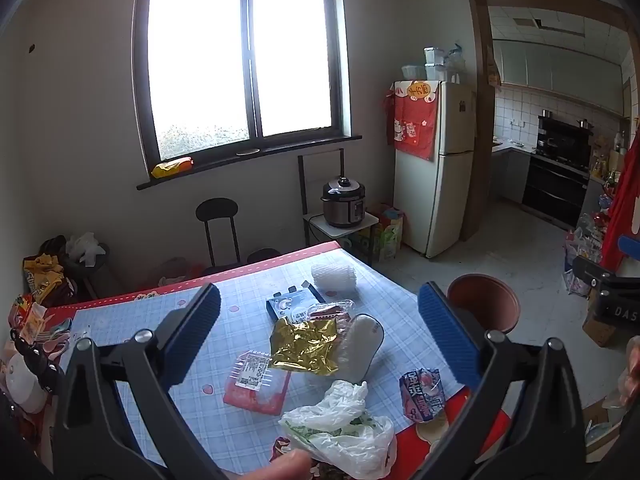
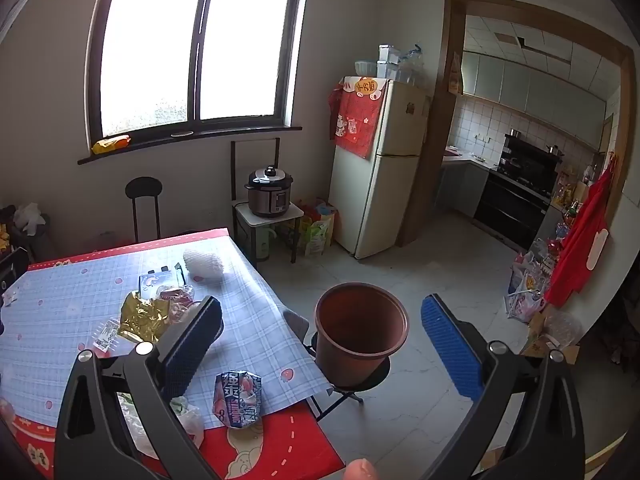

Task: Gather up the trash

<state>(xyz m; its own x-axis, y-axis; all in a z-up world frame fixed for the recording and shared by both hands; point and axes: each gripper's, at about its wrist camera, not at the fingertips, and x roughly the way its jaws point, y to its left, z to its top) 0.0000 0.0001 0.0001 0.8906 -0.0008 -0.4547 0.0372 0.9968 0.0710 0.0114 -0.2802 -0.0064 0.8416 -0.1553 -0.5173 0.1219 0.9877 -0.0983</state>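
Trash still litters the bench (image 1: 160, 312): gold foil wrapper (image 1: 304, 344), white plastic bag (image 1: 344, 432), crumpled packet (image 2: 238, 400) and more. Brown bin (image 2: 360, 328) beside it looks empty. Both grippers' fingers (image 1: 196, 332) (image 2: 450, 348) spread wide, holding nothing; collecting seems barely begun.

On the worktop (image 1: 168, 312), counted around the gold foil wrapper (image 1: 303, 344): one gold foil wrapper, one red labelled packet (image 1: 256, 384) left of it, one white plastic bag (image 1: 344, 428) nearer than it, one crumpled printed wrapper (image 1: 420, 394) to its right, one white foam net sleeve (image 1: 334, 276) beyond it. Off the worktop's right edge, one brown bucket (image 2: 360, 328).
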